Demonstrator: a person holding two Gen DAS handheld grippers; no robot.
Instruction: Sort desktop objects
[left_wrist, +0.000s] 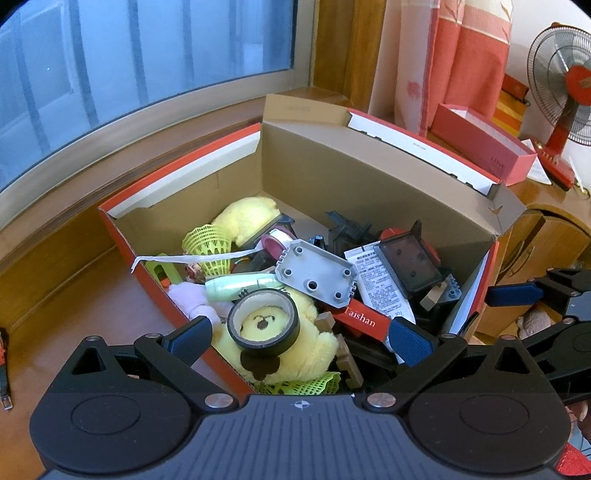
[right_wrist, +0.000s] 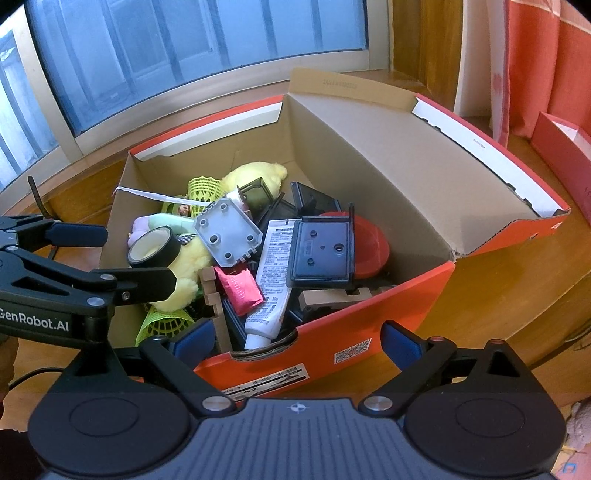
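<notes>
— Looking down into the orange cardboard box (left_wrist: 122, 229), what lies on top?

— A roll of black tape (left_wrist: 263, 324) rests on the yellow plush toy (left_wrist: 295, 354) at the near left corner of the box. Just behind the tape lies a pale green tube-shaped thing (left_wrist: 236, 288), and touching that, toward the box's middle, a grey plastic plate with holes (left_wrist: 317, 273).

— And to the right of the plate?

— A white tube with printed text (right_wrist: 275, 273), a red "Taishan" packet (left_wrist: 360, 318), and a dark square plastic housing (right_wrist: 321, 253) lying over a red round piece (right_wrist: 371, 243). At the far side of the box sit a green mesh shuttlecock (left_wrist: 207, 240) and a second yellow plush (left_wrist: 251, 218). A white strip (left_wrist: 184, 258) hangs over the box's left wall.

— Where are the tools?

— The left gripper (left_wrist: 300, 338) hovers above the near left corner of the box, over the tape, jaws spread wide and holding nothing. The right gripper (right_wrist: 299, 341) hangs at the box's near end wall, its blue pads (right_wrist: 400, 345) far apart and empty, straddling that wall.

— And the box itself?

— It stands on a wooden desk (right_wrist: 498, 295), close to the window (right_wrist: 184, 48).
</notes>
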